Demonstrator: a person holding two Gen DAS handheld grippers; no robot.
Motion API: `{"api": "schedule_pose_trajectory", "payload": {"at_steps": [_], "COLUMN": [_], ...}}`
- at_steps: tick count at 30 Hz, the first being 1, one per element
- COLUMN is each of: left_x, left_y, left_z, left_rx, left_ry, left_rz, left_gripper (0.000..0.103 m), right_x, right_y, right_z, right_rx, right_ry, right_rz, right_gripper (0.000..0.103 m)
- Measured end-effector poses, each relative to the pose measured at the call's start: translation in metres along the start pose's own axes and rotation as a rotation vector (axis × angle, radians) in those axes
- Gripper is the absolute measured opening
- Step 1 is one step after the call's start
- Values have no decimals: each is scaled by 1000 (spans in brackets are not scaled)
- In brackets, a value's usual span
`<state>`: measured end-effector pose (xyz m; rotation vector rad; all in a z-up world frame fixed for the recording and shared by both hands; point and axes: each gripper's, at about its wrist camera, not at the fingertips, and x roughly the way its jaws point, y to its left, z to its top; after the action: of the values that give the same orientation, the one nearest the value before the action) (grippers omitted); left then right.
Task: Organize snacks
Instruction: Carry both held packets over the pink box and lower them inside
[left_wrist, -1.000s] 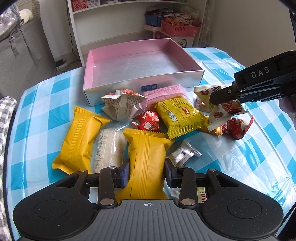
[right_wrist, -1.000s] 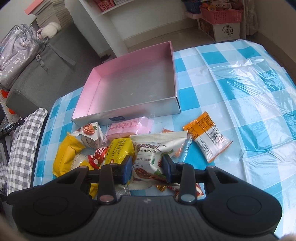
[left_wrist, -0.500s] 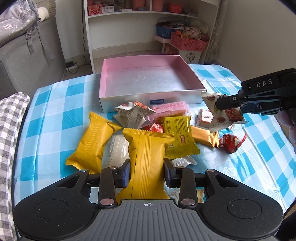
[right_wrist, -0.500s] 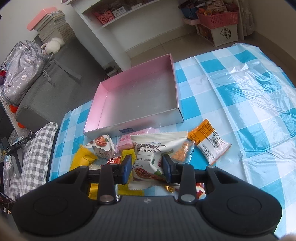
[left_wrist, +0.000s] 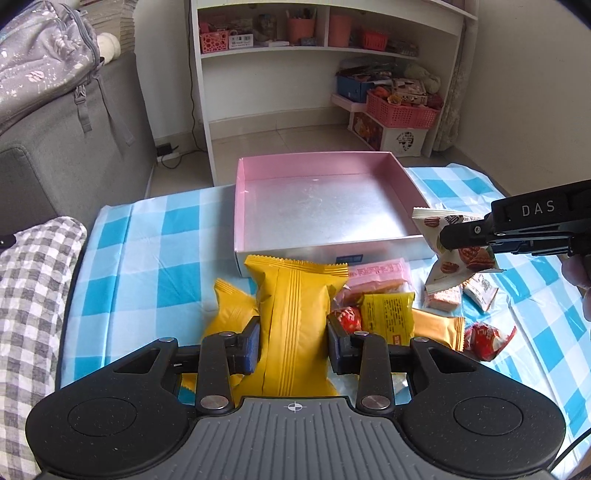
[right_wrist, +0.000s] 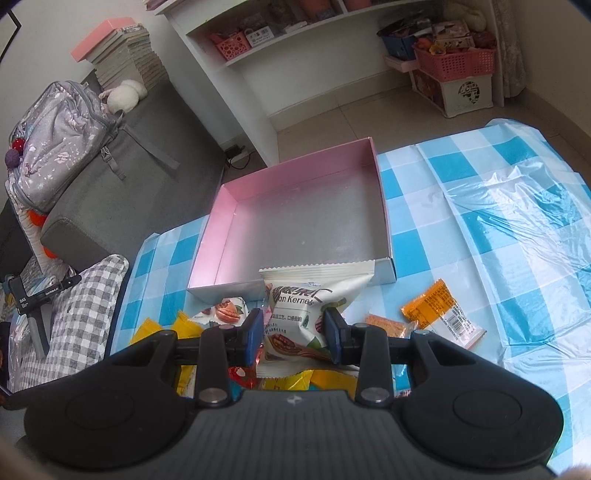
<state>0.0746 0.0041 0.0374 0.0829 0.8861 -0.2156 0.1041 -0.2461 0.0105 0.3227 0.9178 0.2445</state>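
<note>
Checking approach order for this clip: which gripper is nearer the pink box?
Right. The right gripper holds its white kernel packet at the pink box near-right corner; the left gripper, gripping a yellow packet, sits farther back over the pile.

"DAS" marks the right claw (left_wrist: 458, 236); the white packet (right_wrist: 314, 314) reads "an Kernel" (start hidden).

Both shots are bright, soft daylight, colours pretty punchy. Biggest glare is on the clear plastic sheet (right_wrist: 517, 206) to the right of the pink box (right_wrist: 384, 206), where it blows out white over the blue checks. The box's silver floor has a milder sheen. Shadows under the snacks just in front of the box are faint. Heavy fisheye bending, corners go black, shelves behind the box look slightly soft.
</note>
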Motion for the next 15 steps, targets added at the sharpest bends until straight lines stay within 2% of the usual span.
{"api": "schedule_pose_trajectory", "payload": {"at_steps": [7, 15], "left_x": [25, 67], "left_y": [17, 28], "left_z": [33, 67], "left_rx": [-54, -118], "left_ry": [-31, -91], "left_rz": [0, 1], "left_gripper": [33, 33], "right_x": [26, 51], "right_y": [7, 5], "right_z": [24, 47], "right_rx": [6, 1], "right_ry": [-9, -60], "right_rz": [-2, 0], "right_gripper": [33, 33]}}
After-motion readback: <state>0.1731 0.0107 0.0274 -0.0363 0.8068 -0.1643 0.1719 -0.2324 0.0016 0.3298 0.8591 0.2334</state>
